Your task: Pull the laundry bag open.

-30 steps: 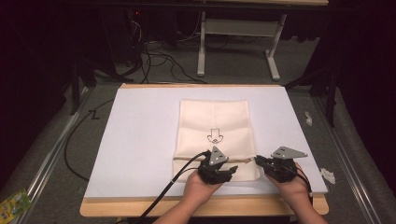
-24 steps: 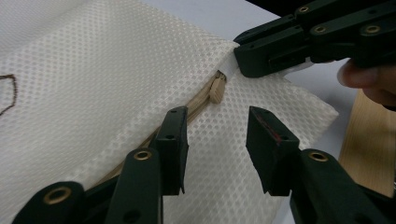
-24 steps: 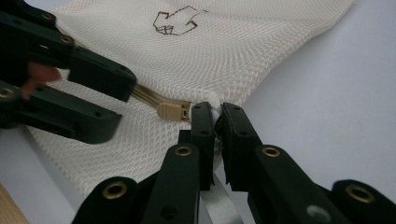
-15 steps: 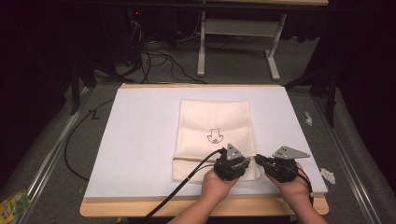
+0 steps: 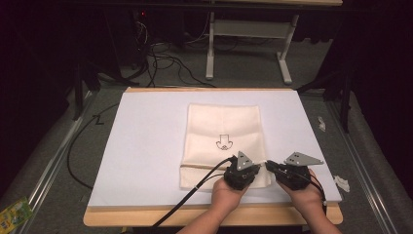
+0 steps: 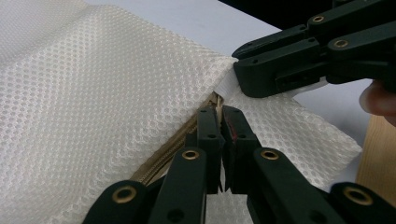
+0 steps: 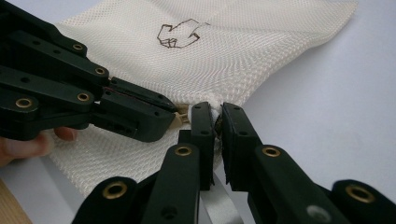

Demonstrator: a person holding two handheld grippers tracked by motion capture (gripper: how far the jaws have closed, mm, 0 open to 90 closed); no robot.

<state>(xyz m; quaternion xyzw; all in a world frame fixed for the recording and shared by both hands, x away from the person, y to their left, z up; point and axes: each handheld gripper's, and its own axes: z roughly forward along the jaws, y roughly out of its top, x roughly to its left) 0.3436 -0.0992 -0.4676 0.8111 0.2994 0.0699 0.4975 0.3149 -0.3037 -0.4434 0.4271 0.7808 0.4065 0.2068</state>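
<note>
One white sheet (image 5: 146, 146) covers the wooden table (image 5: 204, 217), flat and smooth. On it, toward the near edge, lies one cream mesh bag (image 5: 224, 131), rectangular, honeycomb-textured, printed with a small dark arrow mark (image 5: 224, 143). One tan zipper (image 6: 170, 149) runs across its near end. Two black grippers meet at the bag's near right corner: left gripper (image 6: 220, 123) pinched tight on the zipper's end, right gripper (image 7: 217, 116) clamped on the mesh corner just beside it.
</note>
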